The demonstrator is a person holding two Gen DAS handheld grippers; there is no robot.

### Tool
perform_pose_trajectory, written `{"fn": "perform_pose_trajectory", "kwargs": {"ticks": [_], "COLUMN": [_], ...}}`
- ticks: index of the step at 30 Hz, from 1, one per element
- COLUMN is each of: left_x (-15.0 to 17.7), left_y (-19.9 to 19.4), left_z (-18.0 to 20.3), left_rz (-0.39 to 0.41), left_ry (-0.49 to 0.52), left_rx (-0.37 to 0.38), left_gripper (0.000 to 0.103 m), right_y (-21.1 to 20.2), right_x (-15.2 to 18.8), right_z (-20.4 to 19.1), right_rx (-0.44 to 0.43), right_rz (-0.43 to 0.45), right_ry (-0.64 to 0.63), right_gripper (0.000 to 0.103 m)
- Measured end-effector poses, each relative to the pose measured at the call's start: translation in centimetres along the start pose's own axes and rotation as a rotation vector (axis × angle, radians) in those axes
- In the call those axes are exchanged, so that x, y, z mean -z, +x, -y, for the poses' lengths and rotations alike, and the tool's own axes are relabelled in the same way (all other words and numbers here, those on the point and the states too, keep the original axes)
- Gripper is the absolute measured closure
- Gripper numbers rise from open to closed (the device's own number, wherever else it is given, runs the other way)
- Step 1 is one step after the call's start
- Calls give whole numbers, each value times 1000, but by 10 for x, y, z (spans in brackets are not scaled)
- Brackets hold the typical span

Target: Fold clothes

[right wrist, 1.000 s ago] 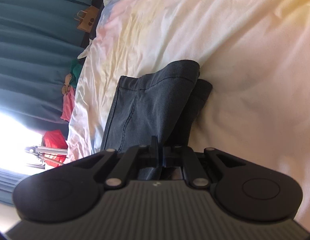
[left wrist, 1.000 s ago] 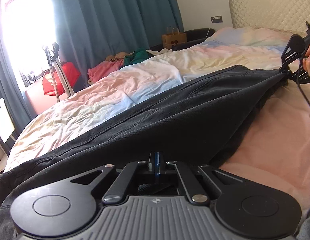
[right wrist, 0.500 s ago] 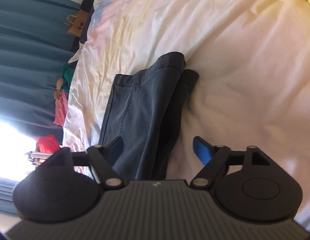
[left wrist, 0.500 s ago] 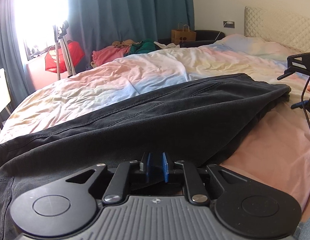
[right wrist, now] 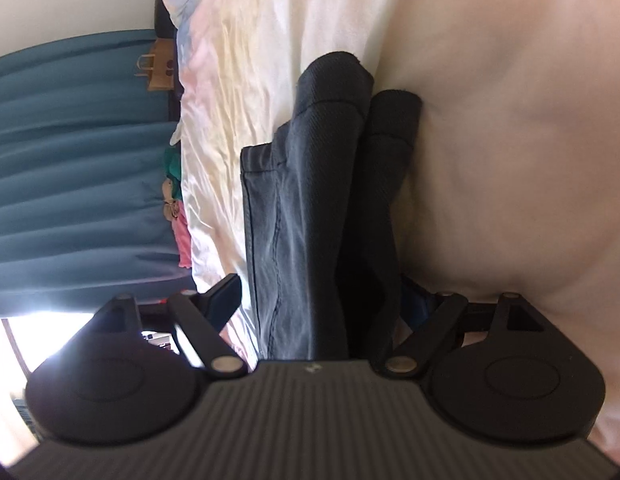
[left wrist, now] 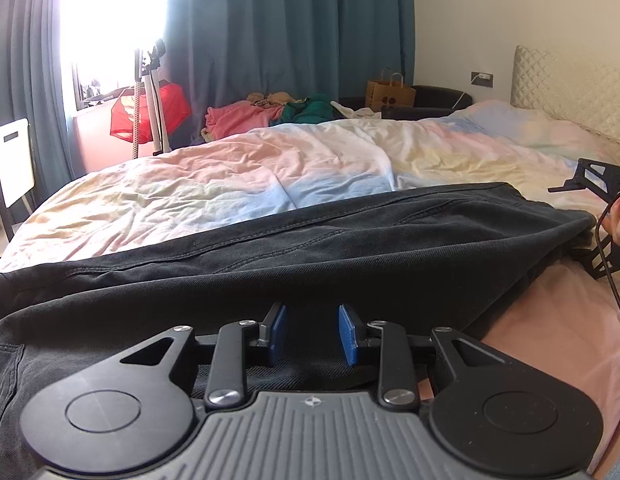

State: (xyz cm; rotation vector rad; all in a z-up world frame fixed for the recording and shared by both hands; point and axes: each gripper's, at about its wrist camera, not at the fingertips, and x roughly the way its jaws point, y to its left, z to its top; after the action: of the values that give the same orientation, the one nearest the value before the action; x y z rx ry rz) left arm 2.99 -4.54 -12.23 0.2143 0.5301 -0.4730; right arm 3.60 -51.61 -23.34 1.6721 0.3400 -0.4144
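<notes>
Left wrist view: trousers [left wrist: 350, 248] lie doubled lengthwise across mid-frame on the bed [left wrist: 270, 168], probably why both grippers' jaws sit spread, left gripper [left wrist: 312, 336] and right gripper [right wrist: 322, 304].

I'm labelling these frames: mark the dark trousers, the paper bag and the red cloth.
dark trousers [left wrist: 350, 248], left wrist view, on the leg panel.
paper bag [left wrist: 390, 96], left wrist view, on its front.
red cloth [left wrist: 174, 110], left wrist view, on its right half.

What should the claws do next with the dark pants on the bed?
Probably grab the hem ends and carry them toward the waist. Both the left claw and right claw are open, and the pants lie folded lengthwise on the bed.
</notes>
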Motion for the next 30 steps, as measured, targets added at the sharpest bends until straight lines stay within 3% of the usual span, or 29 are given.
{"fn": "perform_pose_trajectory", "kwargs": {"ticks": [5, 8, 13, 14, 16, 18, 19, 23, 27, 30], "left_x": [-1, -1, 0, 1, 1, 1, 1, -1, -14, -30], "left_y": [1, 2, 4, 5, 5, 6, 7, 7, -5, -16], "left_z": [-3, -4, -8, -9, -11, -12, -11, -12, -20, -22], "left_rz": [14, 9, -7, -9, -11, -15, -17, -25, 26, 68], "left_ry": [-22, -31, -49, -52, -58, -58, -56, -59, -142, -130], "left_rx": [-15, -24, -47, -53, -63, -72, -79, -83, 29, -16], "left_gripper": [64, 63, 62, 62, 62, 62, 62, 61, 51, 47], "right_y": [16, 25, 37, 41, 48, 52, 53, 50, 43, 43], "right_x": [-7, -11, -15, -16, -18, -21, -22, -21, -20, -26], "right_z": [-16, -25, -33, -33, -30, -27, -27, -40, -51, -44], "right_rx": [-34, -57, -89, -71, -28, -3, 13, 33, -13, -23], "right_rz": [-17, -22, -21, -21, -24, -21, -23, -3, 35, 46], "right_ry": [-137, -218, -298, -302, -298, -289, -295, -350, -355, -307], "right_gripper": [20, 28, 29, 32, 47, 73, 79, 88, 90, 90]}}
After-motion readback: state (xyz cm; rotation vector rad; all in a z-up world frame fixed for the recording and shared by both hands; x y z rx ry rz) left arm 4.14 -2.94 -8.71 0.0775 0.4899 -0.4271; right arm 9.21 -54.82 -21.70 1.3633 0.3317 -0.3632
